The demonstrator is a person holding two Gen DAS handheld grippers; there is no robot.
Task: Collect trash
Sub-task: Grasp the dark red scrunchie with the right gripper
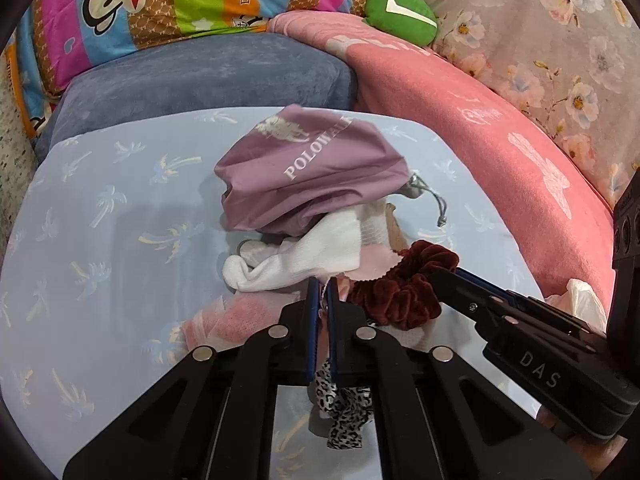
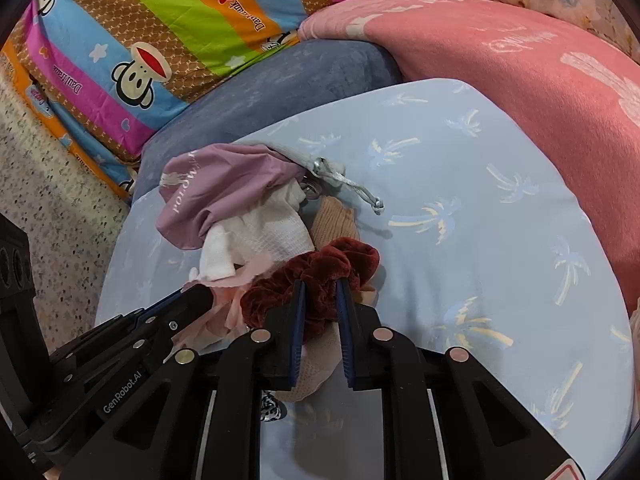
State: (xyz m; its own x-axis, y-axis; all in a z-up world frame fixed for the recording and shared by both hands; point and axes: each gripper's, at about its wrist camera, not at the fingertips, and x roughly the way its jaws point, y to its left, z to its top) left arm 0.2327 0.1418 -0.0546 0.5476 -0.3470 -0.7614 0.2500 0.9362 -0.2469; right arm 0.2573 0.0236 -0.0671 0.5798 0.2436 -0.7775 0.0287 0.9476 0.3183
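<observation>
A mauve drawstring bag [image 1: 296, 172] lies on the light blue palm-print sheet [image 1: 100, 216], with a white sock [image 1: 296, 260], pink cloth [image 1: 248, 316] and a dark red velvet scrunchie [image 1: 404, 284] spilling from its mouth. My left gripper [image 1: 323, 292] is shut on a thin pink fabric piece, with a leopard-print scrunchie [image 1: 344, 412] below its fingers. My right gripper [image 2: 320, 288] is closed around the red scrunchie [image 2: 320, 276]. The bag [image 2: 224, 192] and white sock [image 2: 260, 240] lie just beyond it. Each gripper shows in the other's view.
A blue-grey cushion [image 1: 208, 80], a pink blanket [image 1: 480, 120], a striped monkey-print quilt [image 1: 140, 4] and a green plush [image 1: 400, 12] ring the sheet. A white plastic bag [image 1: 584, 300] sits at the right. Speckled floor [image 2: 48, 184] lies to the left.
</observation>
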